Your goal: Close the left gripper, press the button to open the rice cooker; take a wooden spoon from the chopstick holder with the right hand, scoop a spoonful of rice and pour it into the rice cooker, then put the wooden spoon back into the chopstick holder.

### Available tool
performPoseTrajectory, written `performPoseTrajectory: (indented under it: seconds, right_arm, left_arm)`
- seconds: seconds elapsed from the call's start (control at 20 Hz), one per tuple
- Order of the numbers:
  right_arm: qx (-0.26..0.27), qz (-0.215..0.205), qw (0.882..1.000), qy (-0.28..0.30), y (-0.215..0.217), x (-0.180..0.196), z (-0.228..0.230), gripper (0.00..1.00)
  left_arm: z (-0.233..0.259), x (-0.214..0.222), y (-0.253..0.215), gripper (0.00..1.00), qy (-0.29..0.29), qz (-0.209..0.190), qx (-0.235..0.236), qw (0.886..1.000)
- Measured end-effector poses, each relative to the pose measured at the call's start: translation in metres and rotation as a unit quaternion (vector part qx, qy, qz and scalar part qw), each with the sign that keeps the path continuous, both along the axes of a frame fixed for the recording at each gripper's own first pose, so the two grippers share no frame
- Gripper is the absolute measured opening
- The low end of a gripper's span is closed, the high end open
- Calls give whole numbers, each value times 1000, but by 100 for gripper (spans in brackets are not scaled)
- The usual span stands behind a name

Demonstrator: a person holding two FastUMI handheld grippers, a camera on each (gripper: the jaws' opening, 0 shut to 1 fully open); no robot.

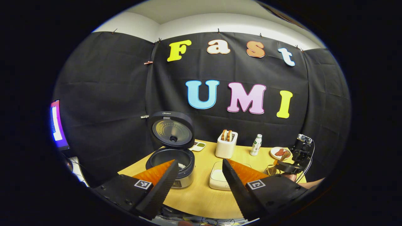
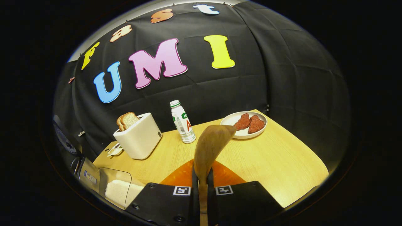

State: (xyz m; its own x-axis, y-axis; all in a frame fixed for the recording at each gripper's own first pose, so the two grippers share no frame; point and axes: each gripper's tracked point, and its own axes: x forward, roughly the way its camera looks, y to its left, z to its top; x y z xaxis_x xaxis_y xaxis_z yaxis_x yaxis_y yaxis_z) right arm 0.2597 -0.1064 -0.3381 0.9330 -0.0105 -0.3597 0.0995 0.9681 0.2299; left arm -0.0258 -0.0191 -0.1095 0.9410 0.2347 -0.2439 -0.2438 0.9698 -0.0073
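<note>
The rice cooker (image 1: 171, 163) stands at the near left corner of the yellow wooden table (image 1: 201, 194) with its round lid (image 1: 172, 129) swung up and back, the dark pot open and a little white rice showing inside its right rim. In the left gripper view the left gripper (image 1: 196, 185) hovers just in front of the cooker, its jaws spread wide with nothing between them. Just right of the cooker sits a clear box of rice (image 1: 218, 177), and behind that box a white toaster (image 1: 226, 145) with two slices of bread. Further right of the cooker come a small white bottle (image 1: 256, 145) and a plate of red meat pieces (image 1: 279, 153).

Well to the right of the cooker, the right gripper (image 1: 287, 166) is above a wire chopstick holder (image 1: 270, 170). In the right gripper view the right gripper (image 2: 202, 188) has its jaws drawn narrow, clamping the handle of the wooden spoon (image 2: 210, 147), whose bowl rises upright above the table, in line with the plate (image 2: 235, 133).
</note>
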Motion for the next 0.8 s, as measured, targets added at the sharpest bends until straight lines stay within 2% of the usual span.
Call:
performPoseTrajectory:
  seconds: [0.1, 0.2, 0.25, 0.35, 0.4, 0.8]
  right_arm:
    - [8, 8, 1000, -9, 4, 0, 6, 18]
    - [6, 16, 1000, -11, 6, -2, 11, 34]
    - [5, 16, 1000, -14, 4, -4, 16, 46]
    - [4, 8, 1000, -20, -4, -6, 26, 87]
    - [4, 2, 1000, -22, -9, -6, 31, 98]
    - [-20, -19, 997, -71, -44, -24, 106, 98]
  left_arm:
    - [0, 2, -2, 94, 1, -4, -1, 1000]
    - [3, 4, -3, 94, -3, -6, -3, 1000]
    - [4, 6, -3, 94, -6, -8, -4, 1000]
    - [5, 8, -6, 94, -11, -12, -7, 1000]
    - [6, 10, -7, 94, -13, -14, -8, 1000]
    - [14, 26, -3, 94, -42, -26, -29, 998]
